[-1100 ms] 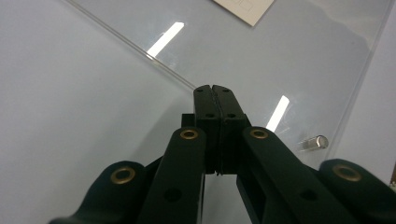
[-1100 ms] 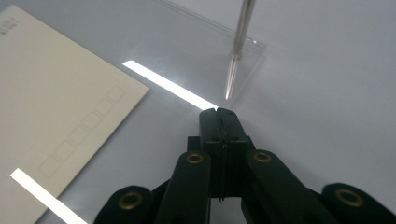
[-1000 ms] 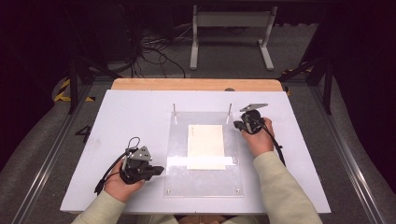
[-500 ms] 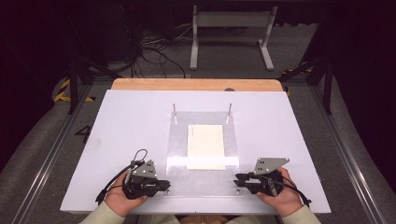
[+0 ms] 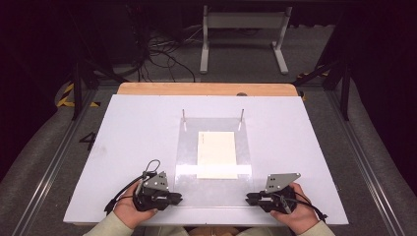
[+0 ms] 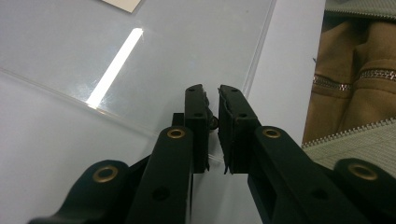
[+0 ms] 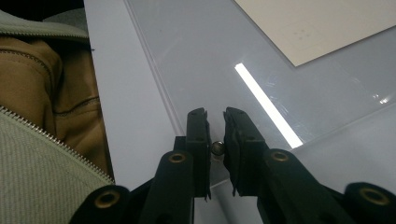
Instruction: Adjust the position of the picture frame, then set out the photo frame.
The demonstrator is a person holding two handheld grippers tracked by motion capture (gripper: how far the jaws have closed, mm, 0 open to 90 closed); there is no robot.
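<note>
A clear acrylic plate (image 5: 215,189) lies on the white table (image 5: 133,132) with a cream sheet (image 5: 216,153) on it. My left gripper (image 5: 180,199) lies level at the plate's near left corner. Its jaws, which have been opening a little, stand narrow around a small dark stud (image 6: 214,122). My right gripper (image 5: 248,198) lies level at the near right corner, pointing left. Its jaws have just been closing and press on a small metal stud (image 7: 217,148). The plate (image 6: 163,56) (image 7: 201,56) and the sheet (image 7: 322,23) lie beyond the jaws.
Two thin metal pegs (image 5: 183,114) (image 5: 242,113) stand upright at the plate's far corners. A wooden strip (image 5: 206,89) runs along the table's far edge. The person's jacket (image 7: 42,154) is close behind both grippers.
The right gripper swung from beside the plate's far right down to its near right corner. The left gripper shifted slightly toward the near left corner.
</note>
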